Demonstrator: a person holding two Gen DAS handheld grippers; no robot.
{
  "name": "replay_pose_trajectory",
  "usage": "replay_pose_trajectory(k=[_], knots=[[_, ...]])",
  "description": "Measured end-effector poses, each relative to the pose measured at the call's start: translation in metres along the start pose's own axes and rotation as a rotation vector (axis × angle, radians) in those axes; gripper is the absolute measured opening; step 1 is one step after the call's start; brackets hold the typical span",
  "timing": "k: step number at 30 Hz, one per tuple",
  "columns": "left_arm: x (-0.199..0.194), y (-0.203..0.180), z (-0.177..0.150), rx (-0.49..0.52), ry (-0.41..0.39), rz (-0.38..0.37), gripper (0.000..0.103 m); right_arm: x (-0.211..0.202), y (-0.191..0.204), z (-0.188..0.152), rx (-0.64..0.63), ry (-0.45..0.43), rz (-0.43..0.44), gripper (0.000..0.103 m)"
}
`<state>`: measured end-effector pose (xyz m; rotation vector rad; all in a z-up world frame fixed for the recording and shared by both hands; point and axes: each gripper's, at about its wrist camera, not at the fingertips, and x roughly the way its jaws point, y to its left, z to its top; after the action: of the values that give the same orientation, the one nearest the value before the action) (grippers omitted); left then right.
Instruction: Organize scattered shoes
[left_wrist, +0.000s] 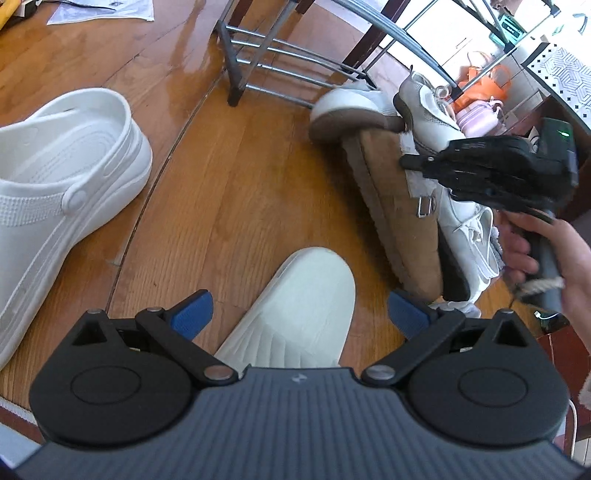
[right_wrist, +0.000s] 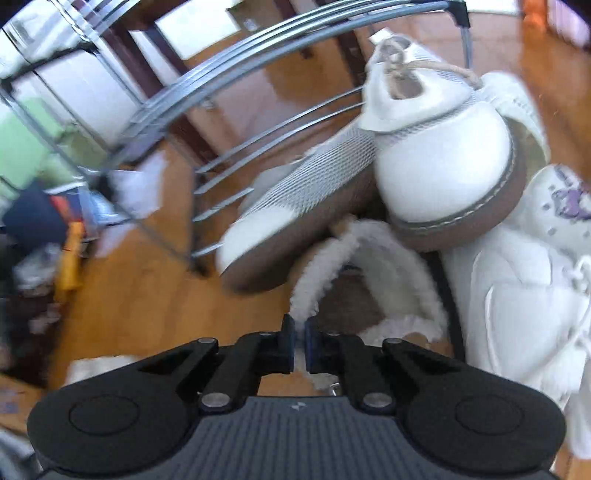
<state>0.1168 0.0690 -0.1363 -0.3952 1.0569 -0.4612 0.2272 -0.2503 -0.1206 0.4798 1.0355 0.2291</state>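
L tool (left_wrist: 300, 314) wide apart, straddling toe of white clog (left_wrist: 295, 317) on floor. R tool (right_wrist: 299, 341) pinched onto fleece collar of tan slipper (right_wrist: 373, 269), beside sneaker pile.

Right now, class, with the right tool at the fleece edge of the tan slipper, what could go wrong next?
1. The right tool is shut on only the thin white fleece collar of the tan suede slipper; it may slip out.
2. Two white sneakers with brown soles lean over that slipper; lifting it may topple them.
3. The open left tool hovers over a white clog, not yet gripping it.
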Motion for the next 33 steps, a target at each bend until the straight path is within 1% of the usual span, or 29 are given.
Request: replay_pose_trajectory(k=[2, 3, 4, 5, 6, 7, 8, 9, 11, 12, 14, 15, 16, 17, 18, 20, 21, 23, 24, 26, 28, 29, 30, 31, 32, 33], knots=[[0.002, 0.0, 0.0, 0.0, 0.0, 0.004, 0.103, 0.002, 0.011, -0.004, -0.02, 0.059, 0.043, 0.007], [0.002, 0.0, -0.001, 0.007, -0.002, 0.007, 0.103, 0.002, 0.015, -0.005, -0.025, 0.069, 0.045, 0.018], [0.003, 0.0, -0.001, 0.013, -0.005, 0.01, 0.103, 0.003, 0.021, -0.006, -0.02, 0.086, 0.047, 0.039], [0.003, 0.0, -0.001, 0.02, -0.007, 0.014, 0.103, -0.001, 0.023, -0.006, 0.0, 0.078, 0.057, 0.05], [0.003, 0.0, -0.002, 0.033, -0.017, 0.023, 0.103, -0.004, 0.024, -0.006, 0.021, 0.068, 0.067, 0.066], [0.003, 0.0, -0.003, 0.046, -0.027, 0.033, 0.103, -0.018, 0.024, -0.007, 0.059, 0.012, 0.083, 0.072], [0.002, 0.001, -0.003, 0.046, -0.041, 0.044, 0.103, -0.032, 0.023, -0.009, 0.096, -0.042, 0.098, 0.073], [0.001, 0.001, -0.004, 0.043, -0.047, 0.045, 0.103, -0.035, 0.021, -0.01, 0.103, -0.051, 0.096, 0.073], [-0.003, -0.001, 0.001, 0.022, -0.073, 0.043, 0.103, -0.069, 0.019, -0.021, 0.117, -0.057, 0.037, 0.074], [-0.005, -0.007, 0.007, 0.018, -0.094, 0.068, 0.103, -0.085, 0.018, -0.027, 0.125, -0.06, 0.008, 0.077], [-0.005, -0.017, 0.019, 0.017, -0.128, 0.095, 0.103, -0.112, 0.011, -0.043, 0.135, -0.062, -0.015, 0.084], [-0.004, -0.021, 0.023, 0.02, -0.133, 0.103, 0.103, -0.121, 0.007, -0.05, 0.139, -0.066, -0.013, 0.091], [0.003, -0.03, 0.034, 0.026, -0.136, 0.12, 0.103, -0.139, 0.0, -0.066, 0.16, -0.077, -0.004, 0.095], [0.016, -0.04, 0.046, 0.033, -0.132, 0.143, 0.103, -0.152, -0.008, -0.081, 0.185, -0.093, 0.001, 0.095], [0.031, -0.047, 0.054, 0.031, -0.119, 0.171, 0.103, -0.16, -0.014, -0.086, 0.195, -0.1, 0.005, 0.095], [0.061, -0.061, 0.071, 0.025, -0.091, 0.227, 0.103, -0.183, -0.038, -0.117, 0.262, -0.132, 0.023, 0.095], [0.073, -0.064, 0.077, 0.003, -0.078, 0.246, 0.103, -0.188, -0.043, -0.121, 0.275, -0.128, 0.027, 0.095], [0.103, -0.069, 0.09, -0.041, -0.048, 0.294, 0.103, -0.197, -0.07, -0.139, 0.327, -0.081, 0.042, 0.095], [0.11, -0.07, 0.092, -0.049, -0.037, 0.314, 0.103, -0.2, -0.079, -0.143, 0.336, -0.078, 0.044, 0.095], [0.148, -0.071, 0.101, -0.059, 0.067, 0.48, 0.103, -0.208, -0.095, -0.154, 0.358, -0.09, 0.044, 0.095], [0.164, -0.07, 0.102, -0.07, 0.084, 0.546, 0.102, -0.22, -0.117, -0.168, 0.392, -0.123, 0.045, 0.095], [0.167, -0.067, 0.1, -0.099, 0.057, 0.545, 0.095, -0.227, -0.128, -0.175, 0.415, -0.139, 0.054, 0.095], [0.168, -0.069, 0.1, -0.103, 0.055, 0.53, 0.082, -0.231, -0.135, -0.178, 0.427, -0.147, 0.058, 0.095], [0.169, -0.072, 0.1, -0.105, 0.054, 0.513, 0.043, -0.237, -0.147, -0.185, 0.452, -0.163, 0.068, 0.095], [0.17, -0.074, 0.1, -0.108, 0.054, 0.497, 0.023, -0.242, -0.159, -0.192, 0.47, -0.177, 0.078, 0.095], [0.17, -0.084, 0.102, -0.076, 0.053, 0.531, 0.019, -0.242, -0.164, -0.195, 0.477, -0.181, 0.084, 0.095]])
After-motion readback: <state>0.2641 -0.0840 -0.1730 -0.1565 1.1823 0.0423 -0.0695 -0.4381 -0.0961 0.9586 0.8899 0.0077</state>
